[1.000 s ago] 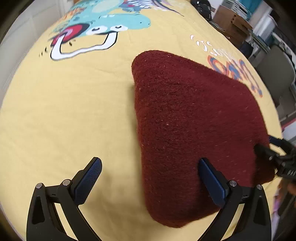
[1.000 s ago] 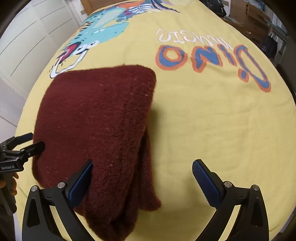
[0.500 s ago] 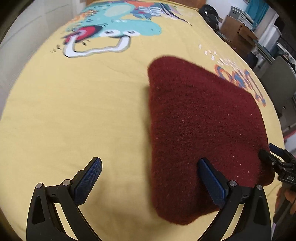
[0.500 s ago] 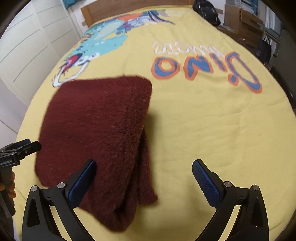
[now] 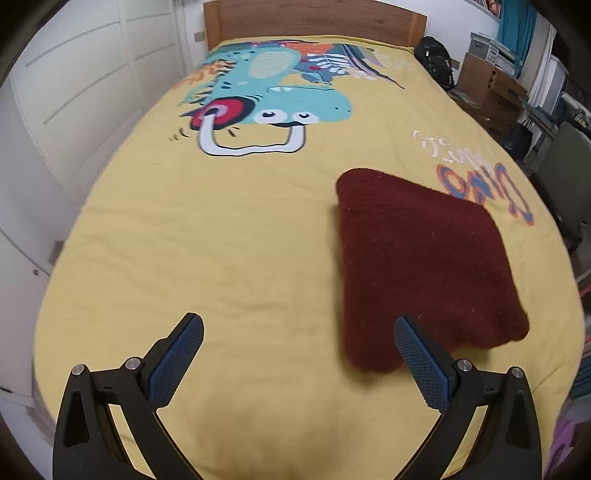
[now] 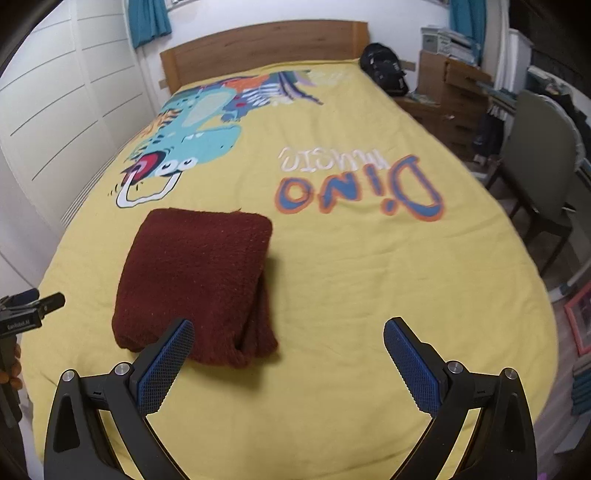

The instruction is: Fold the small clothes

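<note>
lying folded on the yellow bedspread, the dark red sweater sits near the foot of the bed, just below the dino lettering. left hand-held gripper hangs above the bedspread, jaws spread wide, holding nothing. right hand-held gripper likewise gapes wide and unloaded, its left finger overlapping the sweater's near edge in view.

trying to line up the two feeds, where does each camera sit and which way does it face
Left wrist: sits on the left claw, faces up the yellow bedspread toward the headboard; its own open blue pads show, the folded maroon garment to their right.
Right wrist: sits on the right claw, faces the same way; its open pads show, the left claw's tip at the left edge.
Shared: garment, bedspread, dinosaur print, headboard.
</note>
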